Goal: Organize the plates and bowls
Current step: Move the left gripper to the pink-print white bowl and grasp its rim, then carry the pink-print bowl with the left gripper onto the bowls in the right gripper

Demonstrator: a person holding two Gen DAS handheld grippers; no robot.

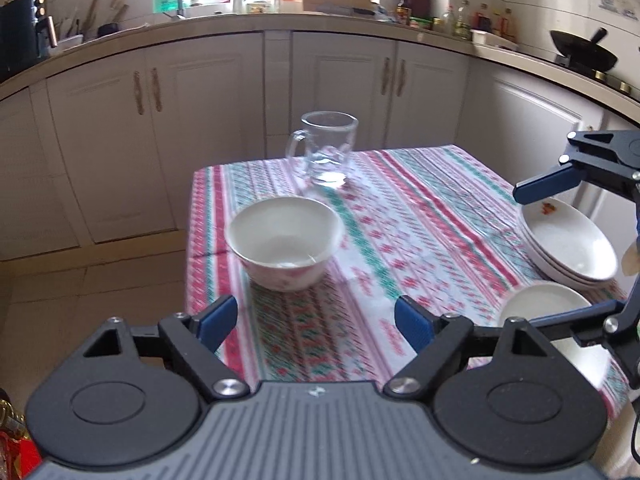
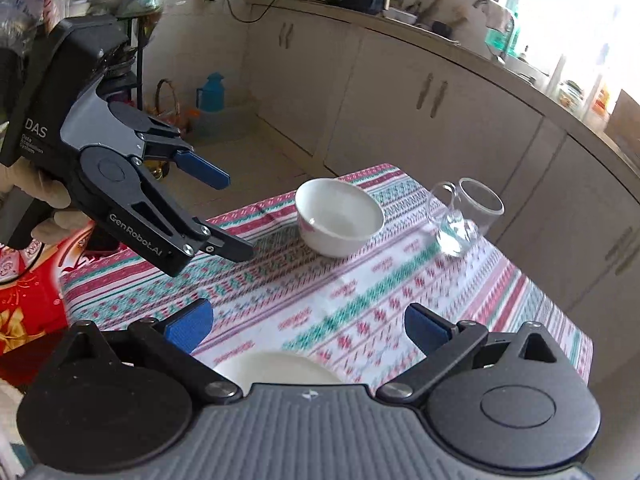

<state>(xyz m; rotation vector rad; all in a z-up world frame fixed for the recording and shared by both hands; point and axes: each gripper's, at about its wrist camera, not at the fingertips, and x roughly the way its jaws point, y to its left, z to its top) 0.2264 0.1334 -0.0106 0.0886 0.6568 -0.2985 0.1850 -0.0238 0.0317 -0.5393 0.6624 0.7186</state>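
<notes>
Now both tongs empty, hovering above counter (image 1: pixel 420 208). Left tongs (image 1: pixel 316 322) spread wide, aimed at pink-patterned bowl (image 1: pixel 285 240) standing alone near left edge, probably next pickup. Right tongs (image 2: pixel 310 322) fully spread, nothing between pads, small white bowl (image 2: pixel 276 368) just beneath them. Plate stack (image 1: pixel 568 246) sits at right edge, likely gathering spot. Glass mug (image 1: pixel 326 148) stands farther back, apart from the crockery.

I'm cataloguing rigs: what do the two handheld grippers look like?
Both match: the left gripper and right gripper have black linkage arms, blue ribbed pads, round black pivot caps and a grey ribbed housing. White lettering reads "DAS" and "GenRobot.AI". The hand holding the left one wears a pale glove.
</notes>
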